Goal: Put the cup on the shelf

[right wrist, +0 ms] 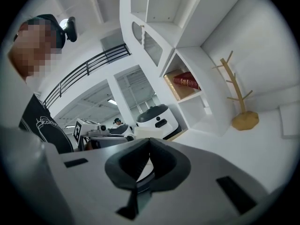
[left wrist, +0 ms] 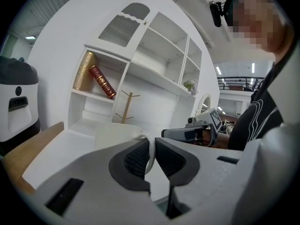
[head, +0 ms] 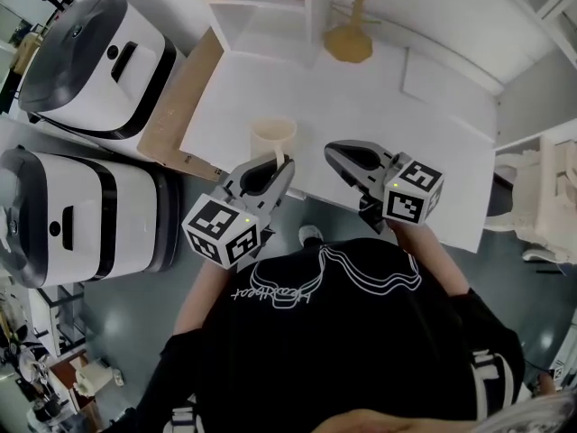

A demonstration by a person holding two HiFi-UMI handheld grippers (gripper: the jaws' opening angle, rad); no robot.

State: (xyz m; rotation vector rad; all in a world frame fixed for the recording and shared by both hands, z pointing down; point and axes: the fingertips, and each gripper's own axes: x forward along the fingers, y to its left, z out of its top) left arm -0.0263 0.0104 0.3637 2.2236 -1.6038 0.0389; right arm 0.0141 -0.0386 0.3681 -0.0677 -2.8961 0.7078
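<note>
Left claw (head: 274,167) is pinching the cream cup (head: 273,136) by its handle at the near edge of the worktop (head: 424,133); right claw (head: 341,158) is pressed together, empty. So I'd say 1 step's done (the grab), and the carry to the shelf (head: 261,12) plus the set-down are left.

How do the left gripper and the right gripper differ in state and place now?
The left gripper is shut on the cup's handle; the right gripper is shut with nothing between its jaws. In the head view, the left gripper meets the cup at the table's near edge; the right gripper is over bare tabletop. Both point forward across the table.
</note>
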